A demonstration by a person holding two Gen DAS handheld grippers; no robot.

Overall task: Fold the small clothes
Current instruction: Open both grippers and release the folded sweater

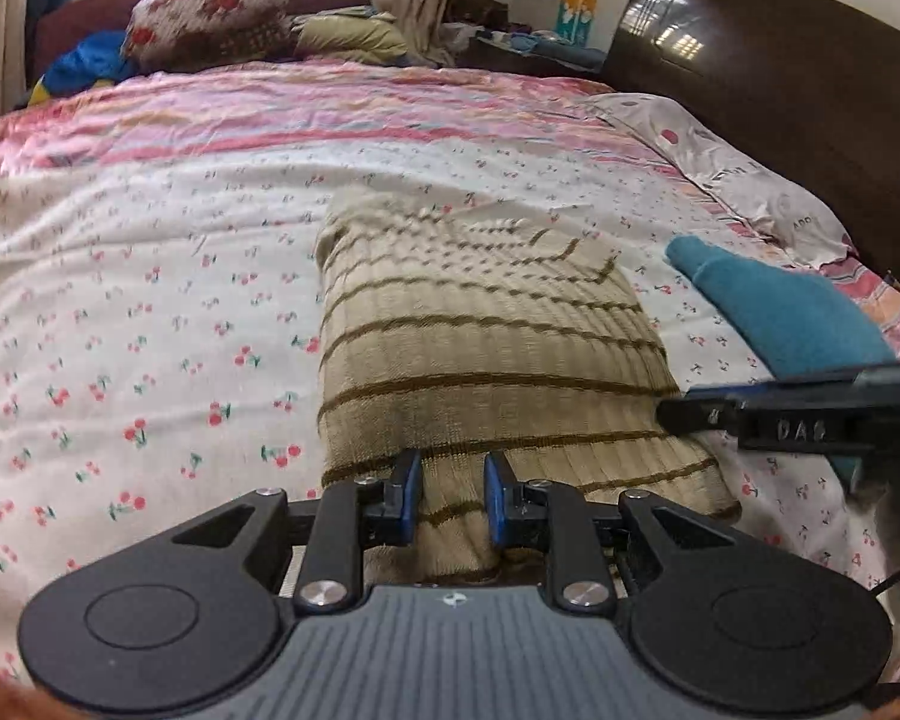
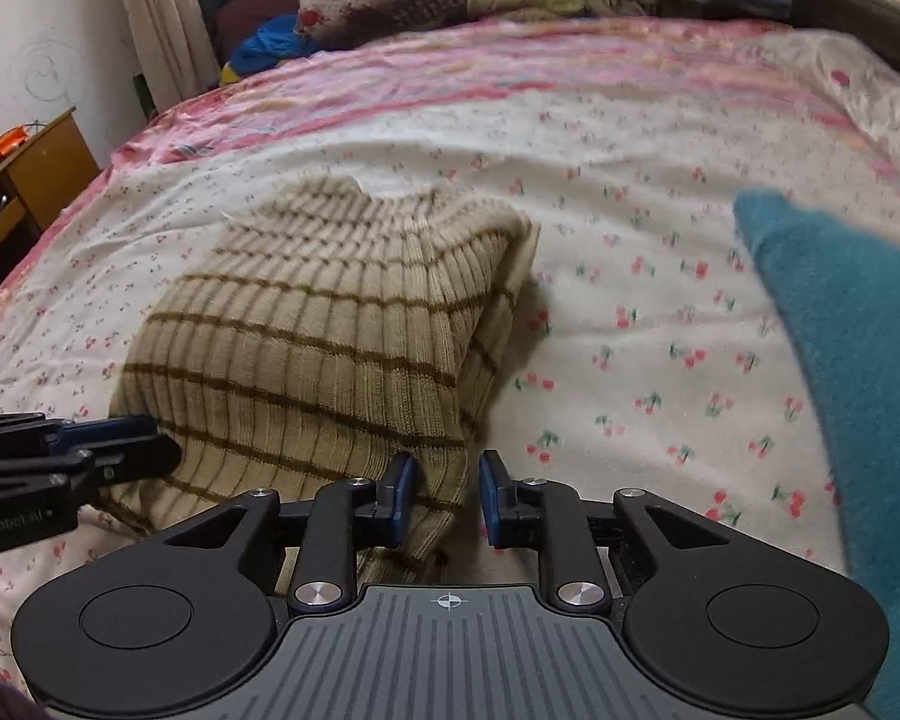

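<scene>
A beige ribbed sweater with brown stripes (image 1: pixel 480 336) lies folded on the cherry-print bedspread (image 1: pixel 150 312); it also shows in the right wrist view (image 2: pixel 306 336). My left gripper (image 1: pixel 450 492) is partly open, with the sweater's near edge between its blue pads (image 1: pixel 411 498). My right gripper (image 2: pixel 447 495) is partly open at the sweater's near right corner, and cloth lies between its pads (image 2: pixel 402 498). The right gripper also shows in the left wrist view (image 1: pixel 798 414), and the left gripper shows in the right wrist view (image 2: pixel 66 456).
A teal garment (image 1: pixel 792 312) lies to the right of the sweater, also in the right wrist view (image 2: pixel 858 360). Dark headboard (image 1: pixel 780 78) on the right. Floral pillow (image 1: pixel 210 12) and blue cloth (image 1: pixel 84 66) at the far end. Wooden cabinet (image 2: pixel 24 180) stands left of the bed.
</scene>
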